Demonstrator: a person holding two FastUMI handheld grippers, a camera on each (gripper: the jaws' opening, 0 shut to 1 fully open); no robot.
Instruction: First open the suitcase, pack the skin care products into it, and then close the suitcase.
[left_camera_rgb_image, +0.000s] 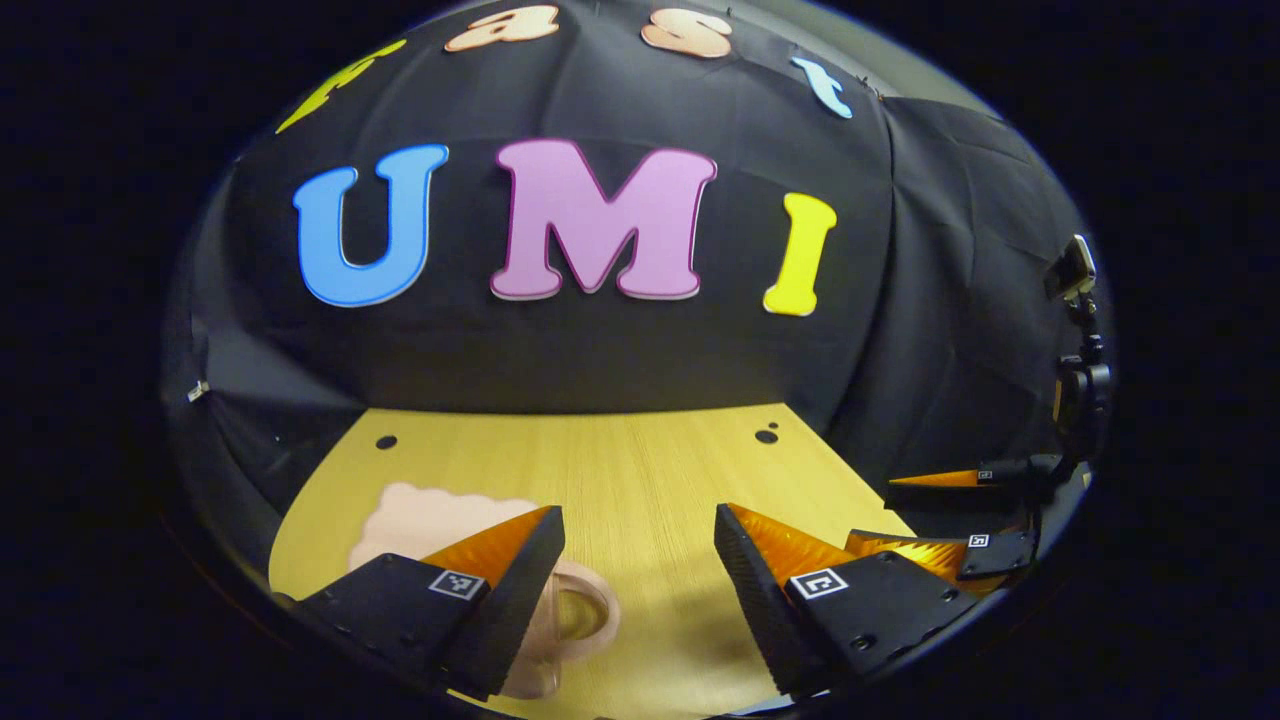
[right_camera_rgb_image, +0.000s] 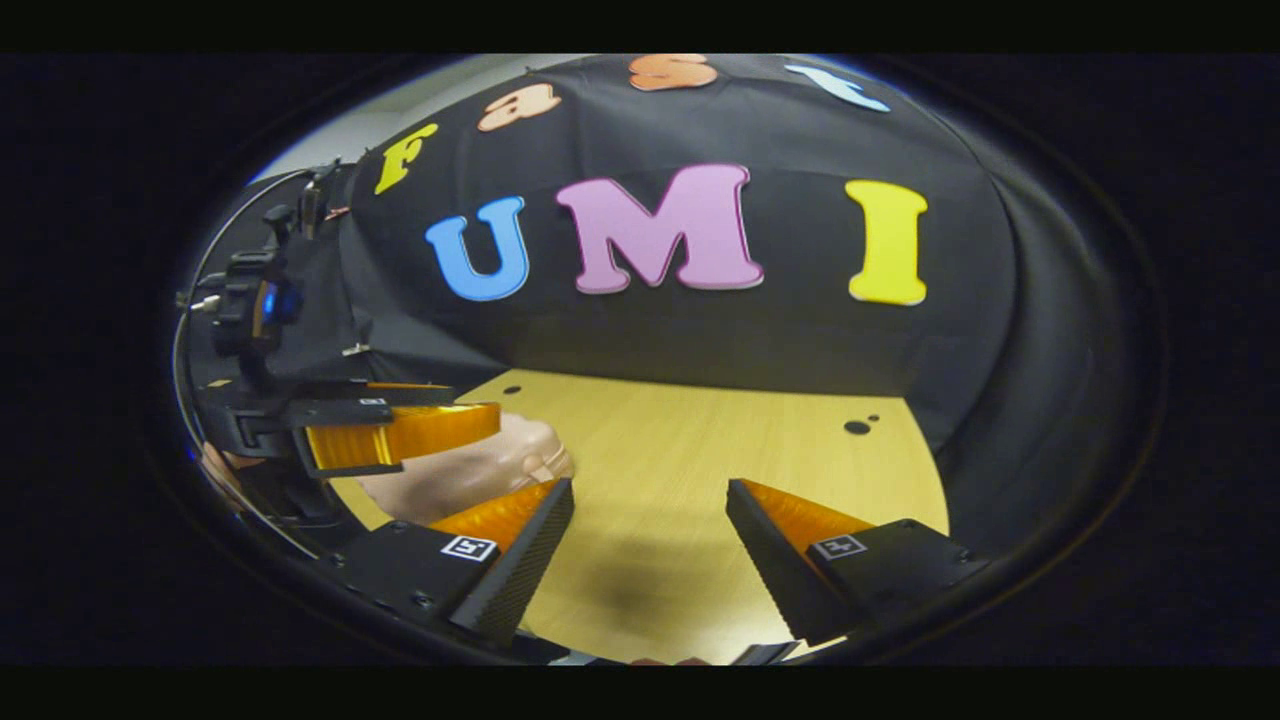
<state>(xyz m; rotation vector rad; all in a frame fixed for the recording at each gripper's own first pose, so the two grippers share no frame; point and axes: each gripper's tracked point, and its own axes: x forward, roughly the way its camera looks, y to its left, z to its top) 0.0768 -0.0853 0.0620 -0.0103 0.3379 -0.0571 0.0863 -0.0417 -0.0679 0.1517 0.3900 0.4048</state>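
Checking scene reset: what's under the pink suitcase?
The pink suitcase lies on the wooden table. The left tool, open, covers its near part; contents hidden.

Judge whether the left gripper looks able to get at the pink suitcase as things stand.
Probably yes. The left gripper is open, and the suitcase lies on the table just beyond its left finger, handle toward it, with nothing between them.

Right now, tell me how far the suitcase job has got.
Nothing looks done yet. The pink suitcase lies on the wooden table, and whether it is open cannot be told. In hand: the left gripper hovers open just over its handle, holding nothing; the right gripper hangs open above bare tabletop. Left: opening, packing the skin care products, then closing.
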